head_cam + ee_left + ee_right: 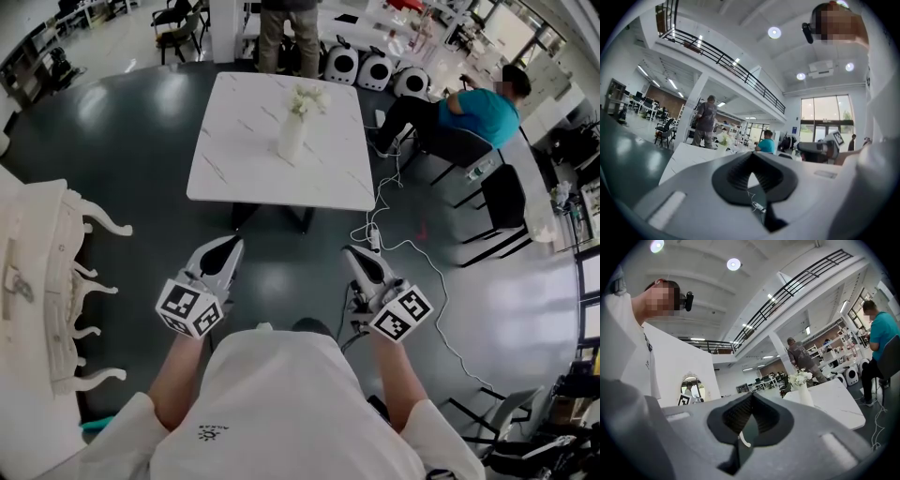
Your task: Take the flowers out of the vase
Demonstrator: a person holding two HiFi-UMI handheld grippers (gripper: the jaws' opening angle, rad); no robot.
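Left gripper (752, 157): jaws clenched tip to tip, nothing between them, held level above the dark glossy floor (141, 122). Right gripper (751, 397): jaws likewise pressed together and empty, level, beside the left one; both are well short of the worktop. Marker cubes with black-and-white squares sit at the rear of each gripper, next to the wearer's forearms. Square white marble-patterned worktop (234, 164): stands ahead of both grippers. Tall slender white vase (292, 141): upright near the middle of the worktop, nearer its far edge. Bunch of pale cream-white flowers (307, 97): seated in the mouth of the vase, blooms clustered above its rim, untouched by either gripper. Thin white cable (412, 248): trails in loops over the floor right of the worktop. Seated person in a teal shirt (476, 112): on a dark chair, far right. Standing person in grey top and tan trousers (286, 33): beyond the worktop's far edge. Ornate white carved furniture piece (47, 281): at the left margin.
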